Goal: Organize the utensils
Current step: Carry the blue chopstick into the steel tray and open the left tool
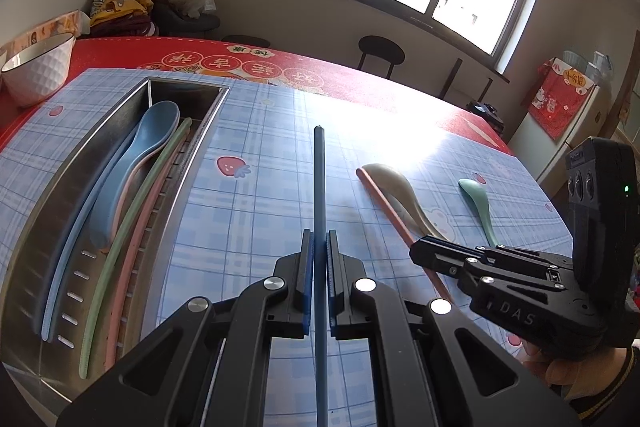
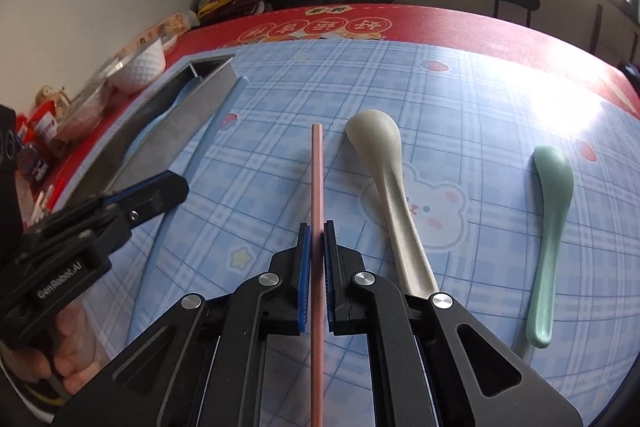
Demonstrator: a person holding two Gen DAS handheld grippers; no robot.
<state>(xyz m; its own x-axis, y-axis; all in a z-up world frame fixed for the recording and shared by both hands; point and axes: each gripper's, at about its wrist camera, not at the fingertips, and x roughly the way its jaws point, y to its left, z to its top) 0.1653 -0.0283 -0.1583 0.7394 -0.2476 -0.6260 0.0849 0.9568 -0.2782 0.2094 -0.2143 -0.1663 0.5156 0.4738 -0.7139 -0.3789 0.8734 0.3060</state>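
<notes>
My left gripper [image 1: 319,241] is shut on a blue chopstick [image 1: 319,179] that points straight ahead over the checked mat. In the right wrist view my right gripper [image 2: 317,233] is shut on a pink chopstick [image 2: 317,171], which lies along the mat. The pink chopstick [image 1: 384,203] also shows in the left wrist view, running under the right gripper [image 1: 418,251]. A cream spoon [image 2: 384,163] lies just right of the pink chopstick and a mint green spoon [image 2: 550,211] further right. The metal utensil tray [image 1: 52,195] at the left holds a blue spoon [image 1: 140,155] and several chopsticks.
A white bowl [image 1: 38,71] stands behind the tray on the red tablecloth [image 1: 360,75]. Snack packets and jars [image 2: 44,131] crowd the table's left edge. A stool [image 1: 380,53] stands beyond the far edge. A person's hand [image 2: 68,351] grips the left gripper's handle.
</notes>
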